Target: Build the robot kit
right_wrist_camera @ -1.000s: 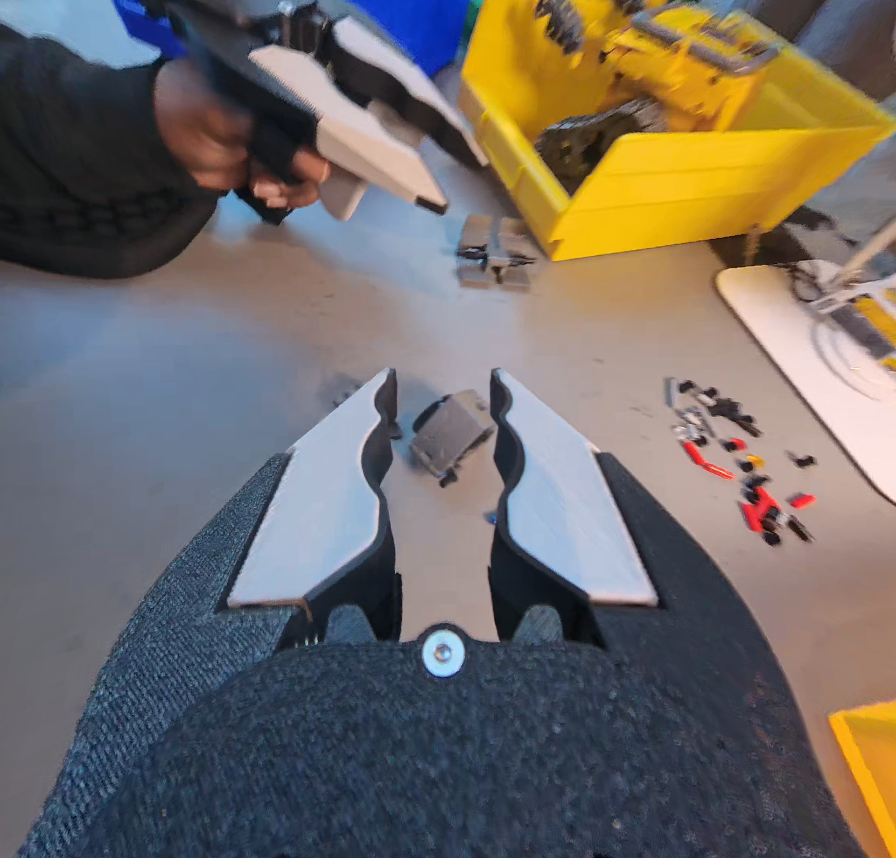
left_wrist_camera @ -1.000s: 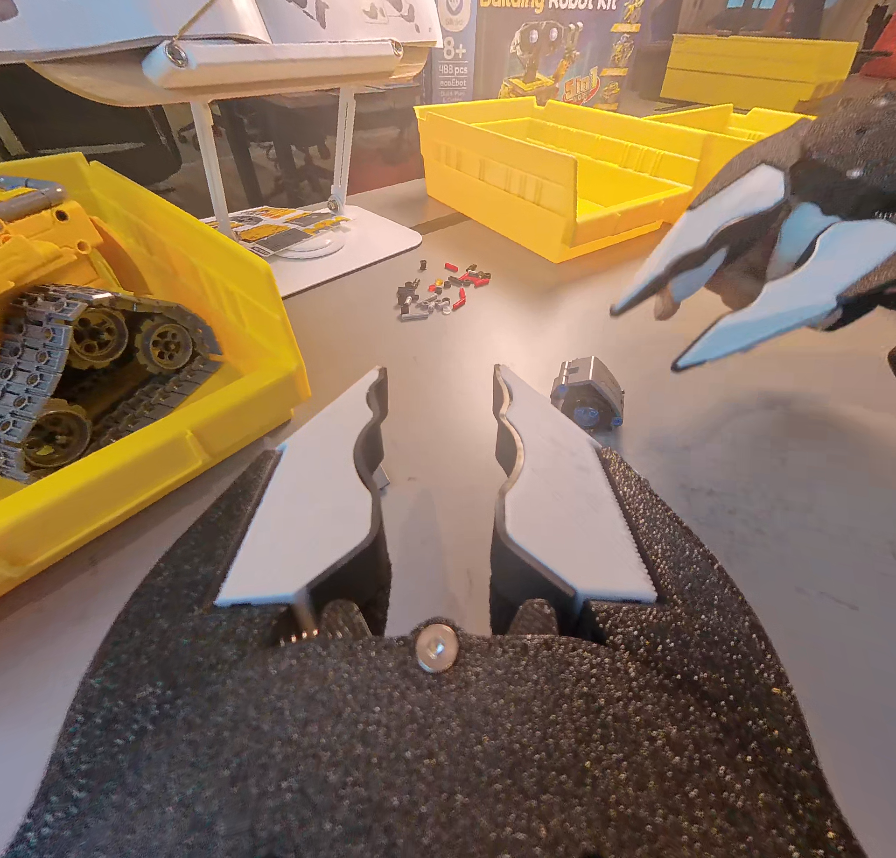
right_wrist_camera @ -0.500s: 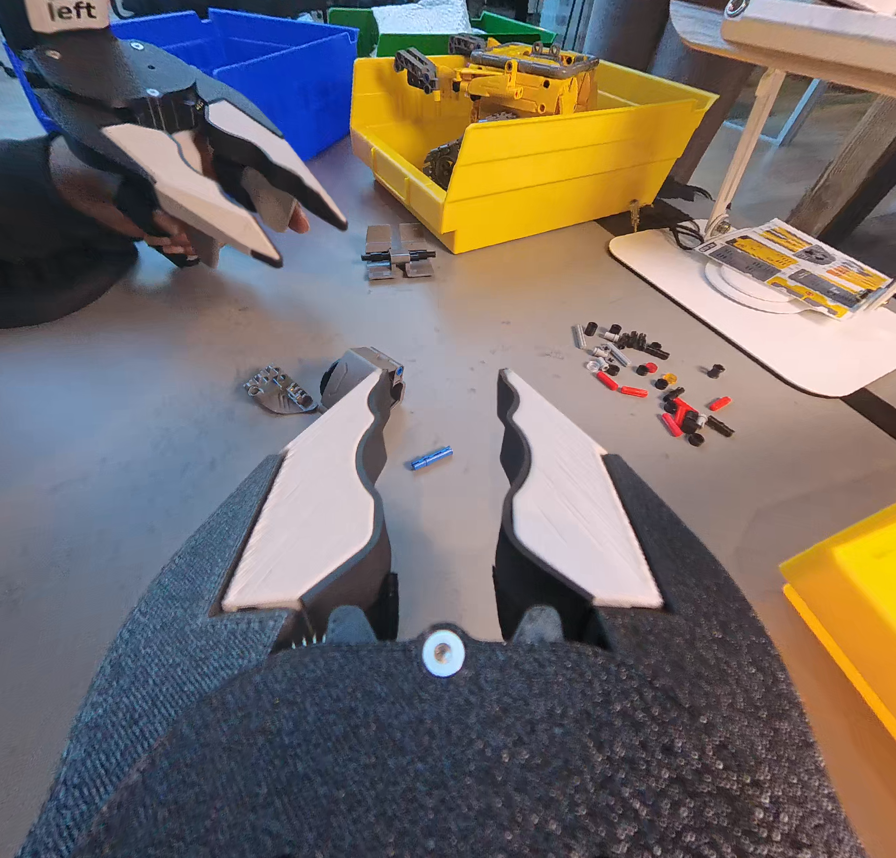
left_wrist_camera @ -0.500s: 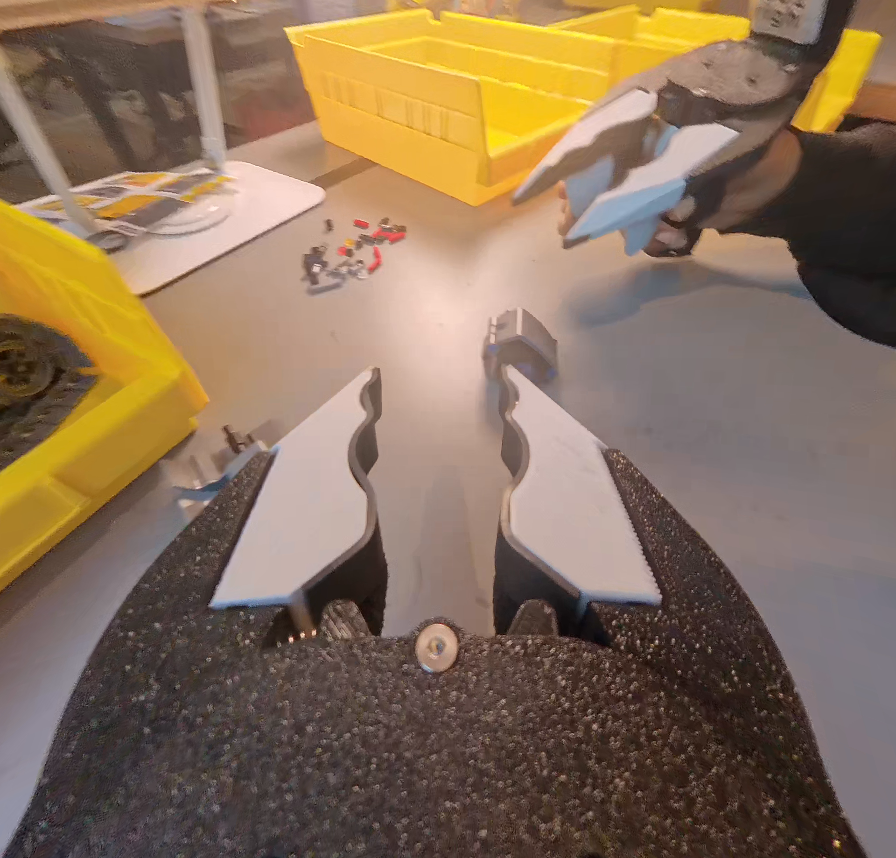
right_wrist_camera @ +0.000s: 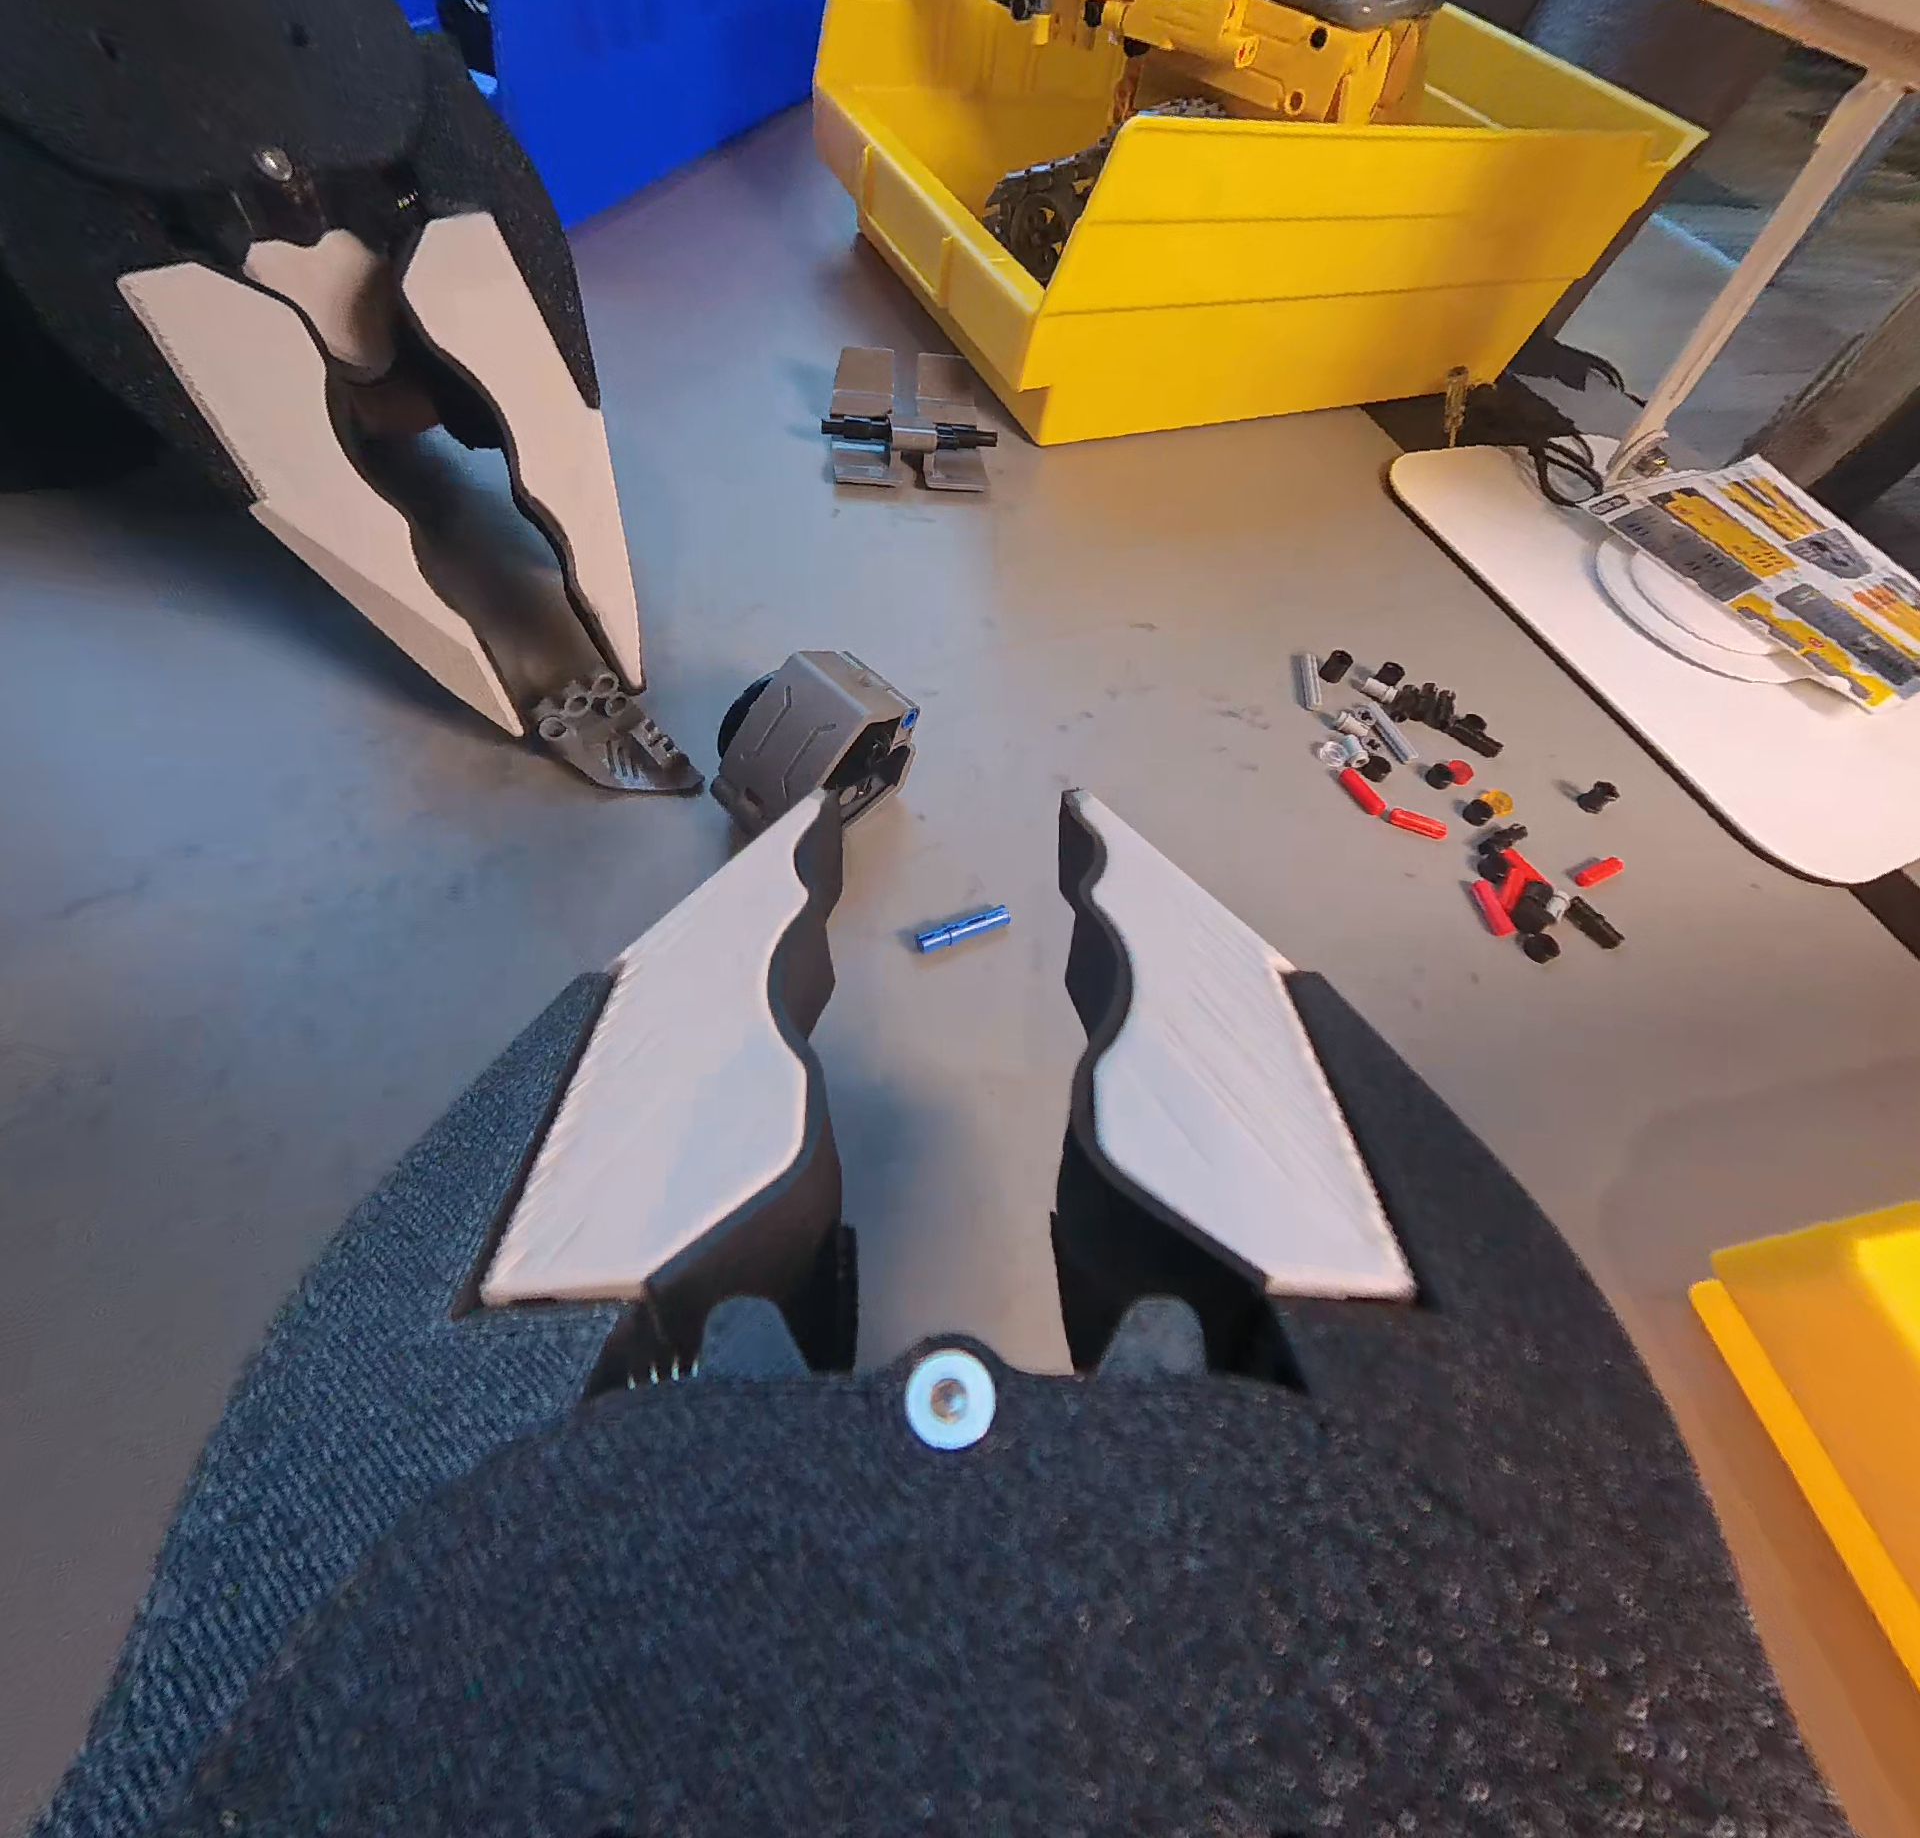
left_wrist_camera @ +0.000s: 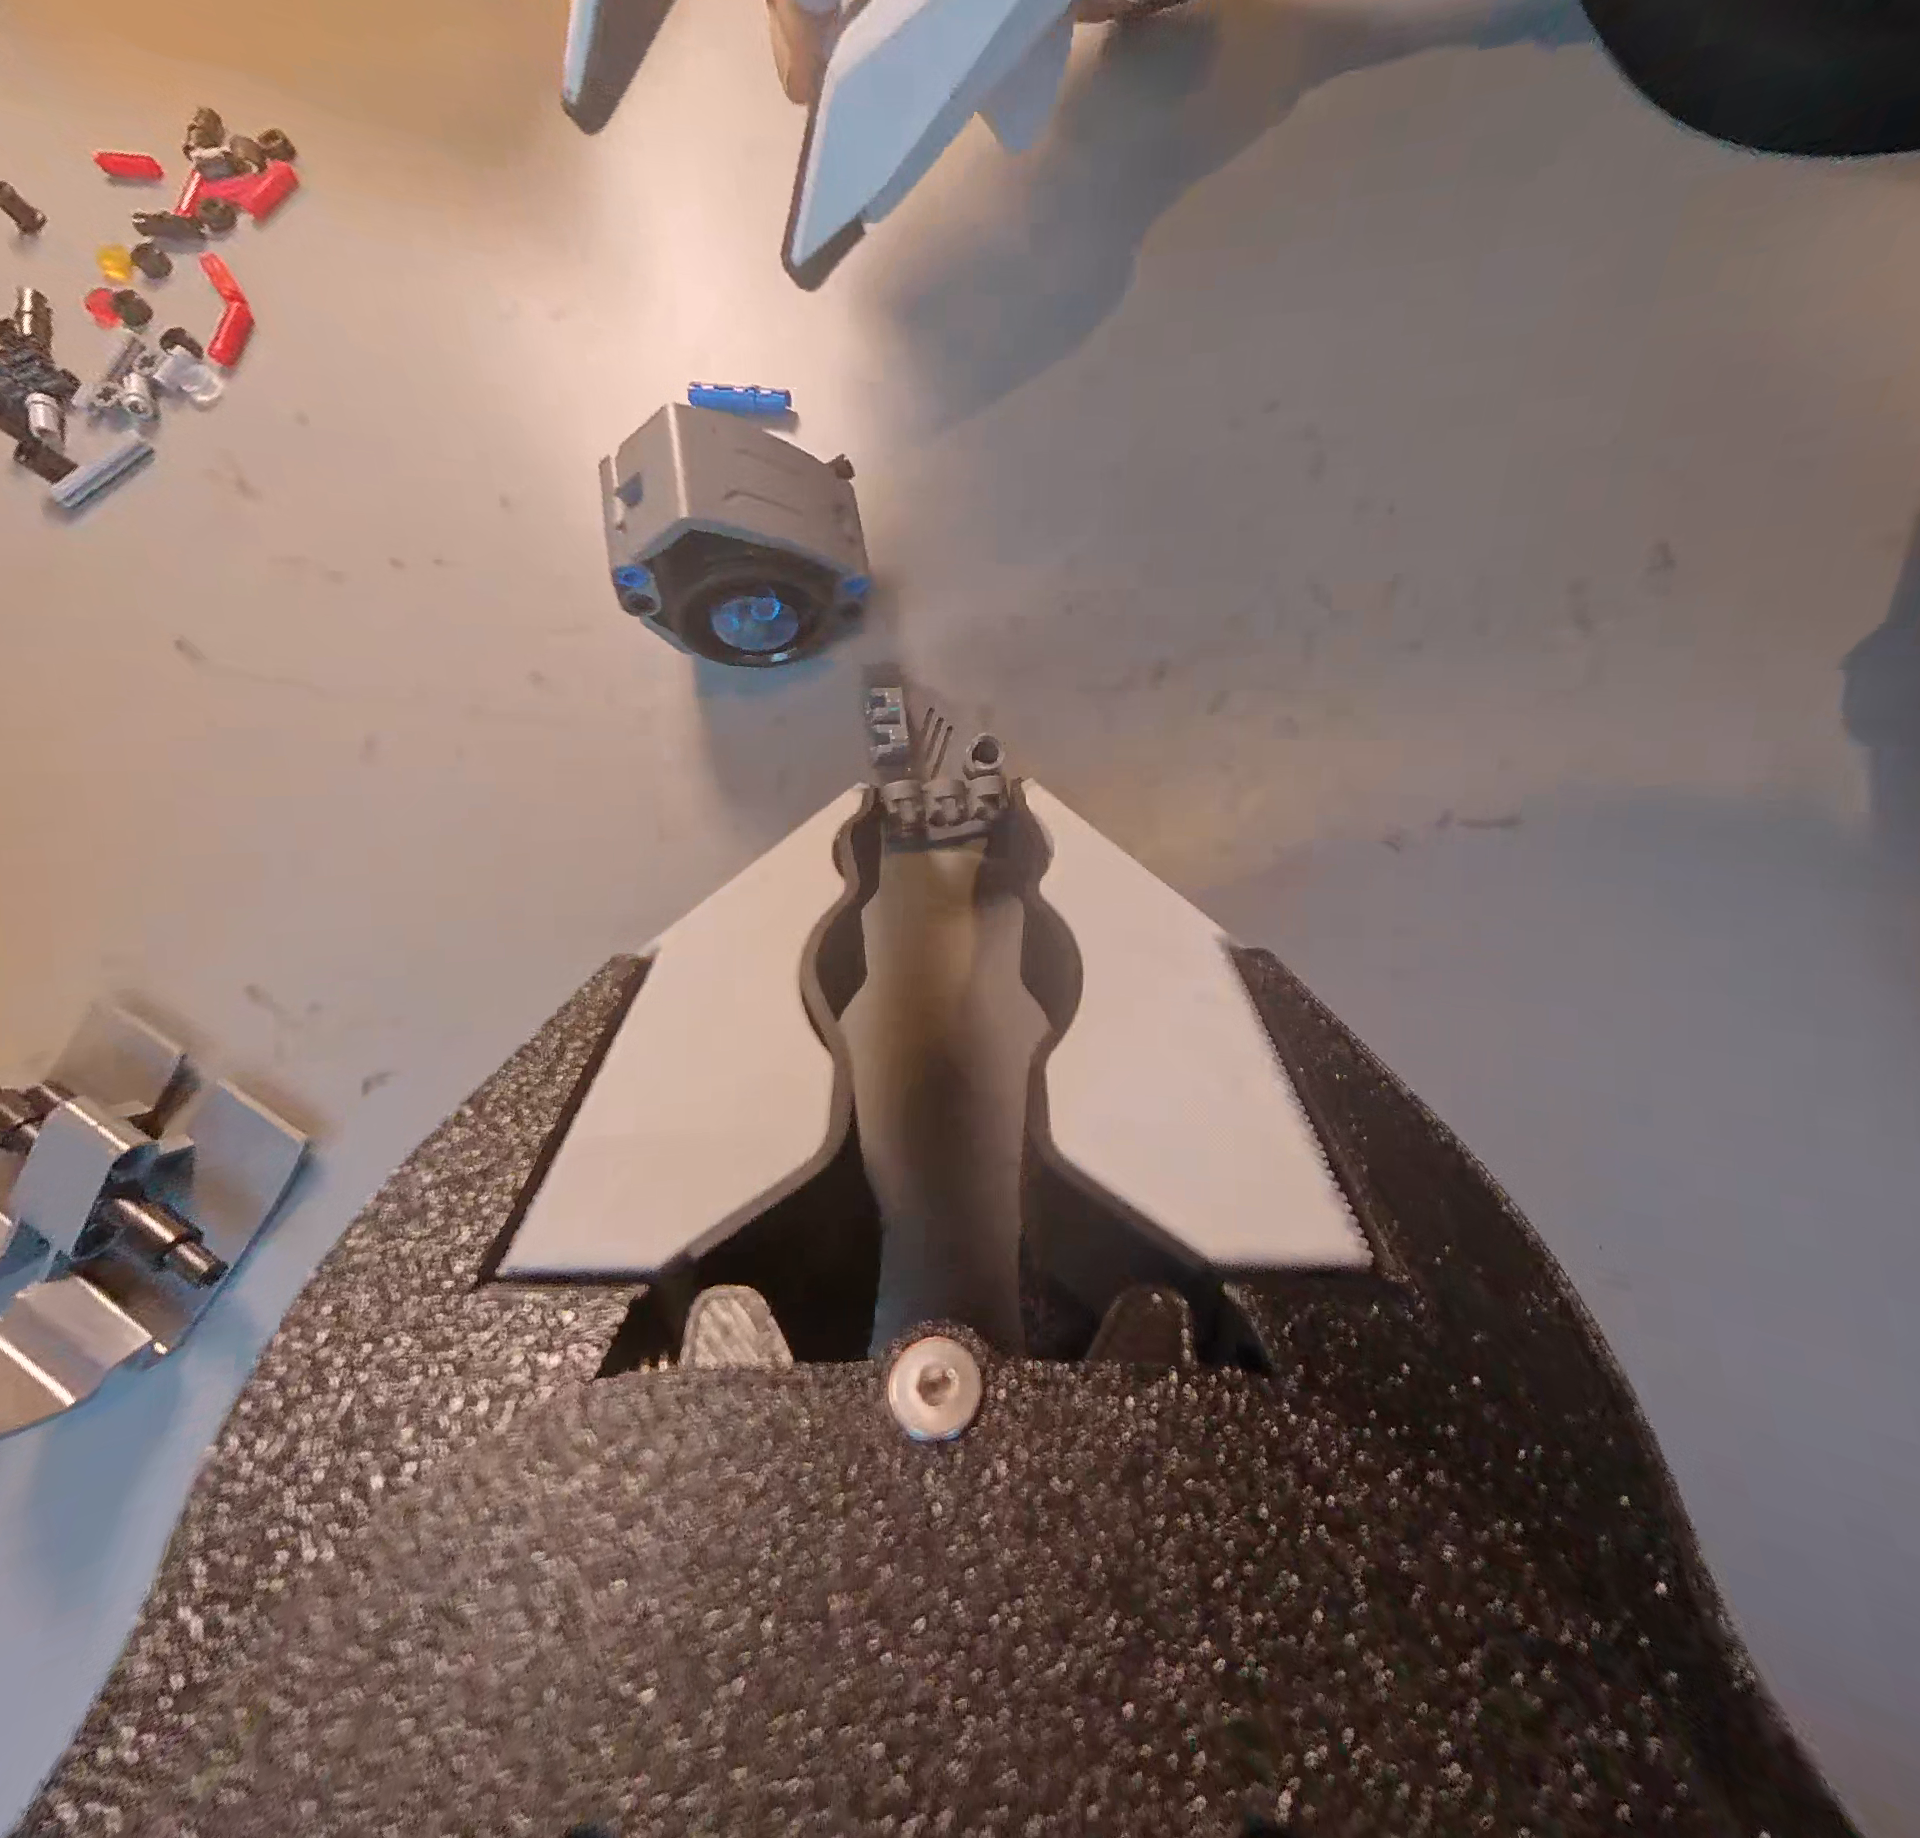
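Left claw [left_wrist_camera: 940, 796], seen from its own wrist camera, is closed down on one small grey plastic building piece with round holes [left_wrist_camera: 940, 749], pinching it at the fingertips against the grey table [left_wrist_camera: 1455, 645]. Half a second ago these fingers stood apart and empty. Just beyond the tips lies one grey motor block with a blue lens [left_wrist_camera: 732, 552]. One short blue pin [left_wrist_camera: 740, 396] lies beyond that. One grey hinged panel assembly [left_wrist_camera: 104, 1227] sits to the claw's left.

Right claw [right_wrist_camera: 948, 812], in its own wrist view, is wide open and holds nothing. The blue pin lies on the table between its fingers, and its left fingertip is just beside the motor block. Ahead to its right is a scatter of red, black and grey pins [right_wrist_camera: 1455, 801], too many to count. Farther ahead is one yellow plastic bin [right_wrist_camera: 1247, 261] holding one yellow tracked model [right_wrist_camera: 1195, 12].
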Tool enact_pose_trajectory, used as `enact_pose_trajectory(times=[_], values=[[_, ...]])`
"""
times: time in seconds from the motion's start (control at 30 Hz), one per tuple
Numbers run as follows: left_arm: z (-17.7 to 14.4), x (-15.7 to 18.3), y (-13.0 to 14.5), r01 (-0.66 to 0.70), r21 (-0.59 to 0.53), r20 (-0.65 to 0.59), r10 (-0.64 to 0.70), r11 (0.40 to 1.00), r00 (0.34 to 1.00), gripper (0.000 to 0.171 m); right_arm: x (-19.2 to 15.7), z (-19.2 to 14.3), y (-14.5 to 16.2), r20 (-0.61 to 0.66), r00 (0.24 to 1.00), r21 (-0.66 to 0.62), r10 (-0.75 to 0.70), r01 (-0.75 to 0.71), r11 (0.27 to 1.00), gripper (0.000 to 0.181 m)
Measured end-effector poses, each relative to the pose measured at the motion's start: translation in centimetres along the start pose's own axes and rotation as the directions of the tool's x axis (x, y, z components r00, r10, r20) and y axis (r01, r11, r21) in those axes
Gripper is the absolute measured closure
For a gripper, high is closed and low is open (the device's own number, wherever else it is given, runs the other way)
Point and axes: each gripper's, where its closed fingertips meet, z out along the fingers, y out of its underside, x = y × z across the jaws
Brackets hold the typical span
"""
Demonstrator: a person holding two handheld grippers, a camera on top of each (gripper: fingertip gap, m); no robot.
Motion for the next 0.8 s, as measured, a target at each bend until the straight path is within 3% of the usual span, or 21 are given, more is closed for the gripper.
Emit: enact_pose_trajectory(times=[0.13, 0.2, 0.27, 0.37, 0.43, 0.6, 0.8], values=[[0.0, -0.2, 0.1, 0.030, -0.002, 0.036, -0.030, 1.000, 0.999, 0.148, 0.1, 0.0, 0.5, 0.001, 1.000, -0.025, -0.003, 0.003, 1.000, 0.139], [0.1, 0.8, -0.2, 0.033, 0.016, -0.021, -0.032, 0.999, 0.999, 0.144, 0.1, 0.1, 0.5, 0.003, 1.000, -0.027, -0.001, 0.001, 1.000, 0.139], [-0.2, 2.0, -1.2, 0.054, 0.071, -0.099, -0.047, 0.996, 0.994, 0.130, 0.0, 0.1, 0.6, 0.004, 1.000, -0.031, -0.006, 0.006, 1.000, 0.139], [-1.8, 2.3, -3.6, 0.119, 0.216, -0.172, -0.083, 0.969, 0.982, 0.128, -0.2, 0.2, 0.6, 0.008, 1.000, -0.038, -0.009, 0.010, 0.999, 0.139], [-2.8, 0.9, -4.5, 0.142, 0.289, -0.125, -0.110, 0.947, 0.986, 0.129, -0.4, 0.3, 0.6, 0.009, 1.000, -0.043, -0.005, 0.006, 0.999, 0.139], [-4.2, -3.4, -4.0, 0.153, 0.348, 0.082, -0.193, 0.925, 0.978, 0.126, -1.9, 1.8, 0.1, -0.004, 0.998, -0.100, 0.066, -0.066, 0.993, 0.134], [-4.7, -5.1, -3.3, 0.183, 0.347, 0.148, -0.247, 0.920, 0.958, 0.126, -3.3, 3.7, 0.2, 0.002, 0.990, -0.191, 0.143, -0.140, 0.972, 0.133]])
